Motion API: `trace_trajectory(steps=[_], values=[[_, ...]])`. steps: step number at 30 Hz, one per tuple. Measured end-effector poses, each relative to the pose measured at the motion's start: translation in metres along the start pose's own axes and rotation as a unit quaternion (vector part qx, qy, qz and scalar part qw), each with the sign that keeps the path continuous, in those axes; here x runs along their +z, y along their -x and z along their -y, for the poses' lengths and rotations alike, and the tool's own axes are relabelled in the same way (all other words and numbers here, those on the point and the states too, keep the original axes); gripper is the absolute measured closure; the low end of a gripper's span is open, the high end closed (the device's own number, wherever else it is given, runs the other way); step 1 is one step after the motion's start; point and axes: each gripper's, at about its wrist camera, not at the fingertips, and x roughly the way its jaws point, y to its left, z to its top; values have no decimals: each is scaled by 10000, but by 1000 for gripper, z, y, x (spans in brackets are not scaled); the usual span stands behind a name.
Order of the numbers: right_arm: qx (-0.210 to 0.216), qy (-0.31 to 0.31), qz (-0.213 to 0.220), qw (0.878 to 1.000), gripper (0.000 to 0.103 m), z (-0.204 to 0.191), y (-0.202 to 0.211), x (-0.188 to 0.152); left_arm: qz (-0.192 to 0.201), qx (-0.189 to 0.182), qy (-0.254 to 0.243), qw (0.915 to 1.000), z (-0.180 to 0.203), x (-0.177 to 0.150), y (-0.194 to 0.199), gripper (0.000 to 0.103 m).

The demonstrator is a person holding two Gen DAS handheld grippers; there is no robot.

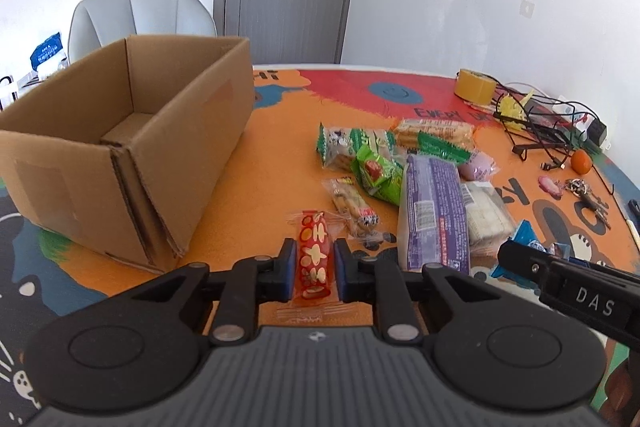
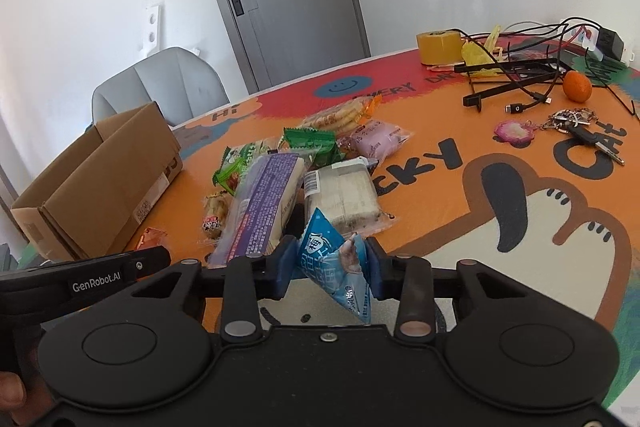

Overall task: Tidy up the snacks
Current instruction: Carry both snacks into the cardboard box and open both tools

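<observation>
My left gripper (image 1: 315, 259) is shut on a red snack packet (image 1: 314, 259) with cream shapes, held just above the table. An open cardboard box (image 1: 120, 147) stands to its left, empty as far as I can see. My right gripper (image 2: 330, 267) is shut on a blue snack packet (image 2: 336, 263), near the table's front. A pile of snacks lies beyond both: a purple pack (image 1: 434, 215) (image 2: 260, 203), a pale wrapped block (image 2: 340, 195), green packets (image 1: 376, 175), biscuit packs (image 1: 432, 133) and a pink bun (image 2: 376, 141).
At the far right of the colourful table mat (image 2: 500, 219) lie a tape roll (image 2: 440, 47), tangled cables with a charger (image 2: 540, 67), an orange (image 2: 577, 86) and keys (image 2: 576, 125). A grey chair (image 1: 140, 15) stands behind the box.
</observation>
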Motion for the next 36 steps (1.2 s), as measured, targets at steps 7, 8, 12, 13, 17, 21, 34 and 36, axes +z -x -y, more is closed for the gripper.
trace_trajectory(steps=[7, 8, 12, 13, 17, 21, 34, 36], values=[[131, 28, 225, 9997, 66, -14, 12, 10, 324, 40, 58, 9994, -10, 12, 26, 85], [145, 36, 250, 9996, 66, -16, 14, 11, 366, 47, 81, 9993, -13, 14, 29, 85], [199, 94, 352, 9991, 66, -27, 18, 17, 529, 79, 119, 9985, -19, 22, 39, 85], [216, 103, 369, 9990, 66, -29, 19, 18, 562, 70, 130, 9983, -21, 24, 42, 85], [290, 150, 469, 9984, 66, -41, 23, 24, 754, 64, 139, 9970, -28, 31, 55, 85], [342, 208, 562, 9976, 66, -53, 28, 28, 883, 58, 156, 9960, -37, 37, 63, 85], [498, 396, 714, 9954, 66, -96, 29, 39, 1210, 192, 323, 9919, -78, 54, 81, 85], [532, 422, 726, 9951, 66, -103, 27, 40, 1238, 231, 372, 9913, -86, 56, 81, 85]])
